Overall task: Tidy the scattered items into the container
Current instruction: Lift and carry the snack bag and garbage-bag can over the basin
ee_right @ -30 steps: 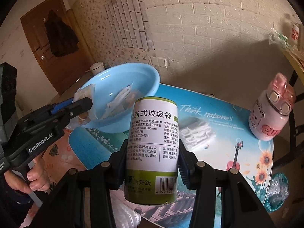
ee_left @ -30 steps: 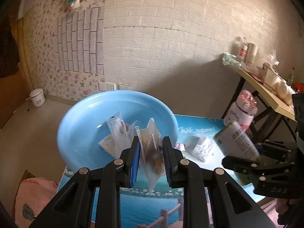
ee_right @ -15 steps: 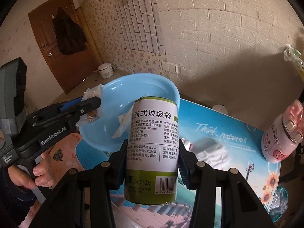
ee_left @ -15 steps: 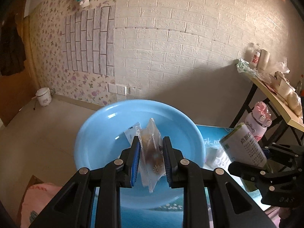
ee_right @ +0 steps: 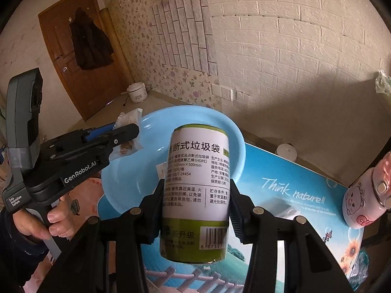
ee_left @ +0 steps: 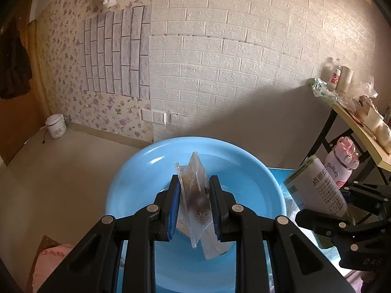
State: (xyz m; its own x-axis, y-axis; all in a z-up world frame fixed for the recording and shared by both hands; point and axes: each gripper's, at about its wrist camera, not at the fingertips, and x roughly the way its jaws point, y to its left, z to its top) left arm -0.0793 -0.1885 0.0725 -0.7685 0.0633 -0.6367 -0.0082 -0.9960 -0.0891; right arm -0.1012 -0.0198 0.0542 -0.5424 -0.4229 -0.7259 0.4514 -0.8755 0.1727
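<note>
Grippers both loaded, over basin.
L gripper [ee_left: 195,210] jaws pinch clear snack packet [ee_left: 196,195] upright above blue basin [ee_left: 136,178]; R gripper [ee_right: 195,210] jaws clamp green-white bag roll [ee_right: 198,190] near basin rim, w/ pink bottle [ee_right: 366,197] beyond on table [ee_right: 305,210].

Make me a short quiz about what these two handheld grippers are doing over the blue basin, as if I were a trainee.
1. True or false: the left gripper is shut on a clear plastic snack packet.
2. What does the right gripper hold? A) a pink cartoon bottle B) a green-and-white cylindrical roll of bin bags C) a rice cooker
3. Fill in: the snack packet hangs over the round light-blue plastic ____.

Key: 1 true. 2 B, the green-and-white cylindrical roll of bin bags; the pink cartoon bottle stands on the printed table mat. 3 basin.
</note>
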